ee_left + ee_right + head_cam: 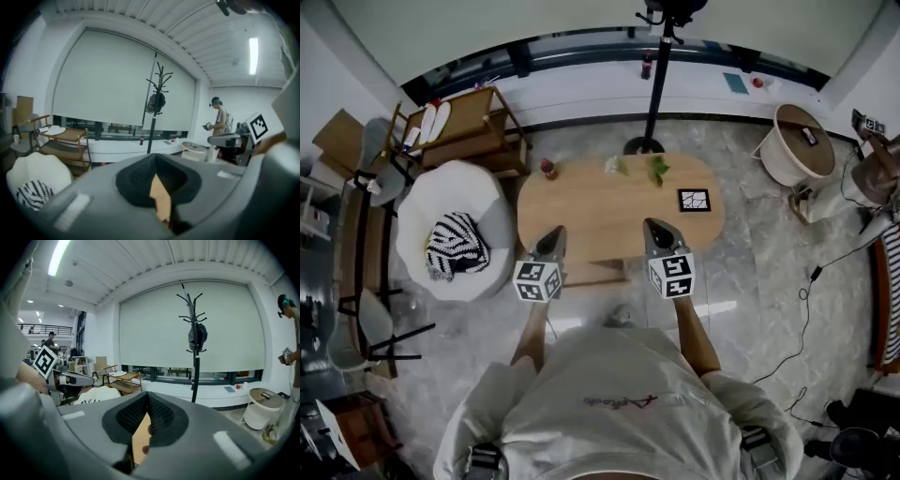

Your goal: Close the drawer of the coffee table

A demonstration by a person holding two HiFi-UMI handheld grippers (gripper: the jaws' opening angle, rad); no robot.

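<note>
The oval wooden coffee table (609,211) stands right in front of me. Its drawer (594,273) juts out a little from under the near edge, between my two grippers. My left gripper (551,242) hovers over the table's near left edge, jaws shut and empty. Over the near right edge, my right gripper (656,231) is likewise shut on nothing. In the left gripper view the left gripper (157,159) has its jaws together, with a sliver of table wood showing under them. The right gripper (147,397) looks the same in the right gripper view.
On the table lie a black-and-white tile (694,200), small green plants (658,170) and a red object (548,169). A white pouf (450,225) with a striped cushion sits left, a coat stand (654,84) behind, and a round basket (802,141) and a person (870,178) right.
</note>
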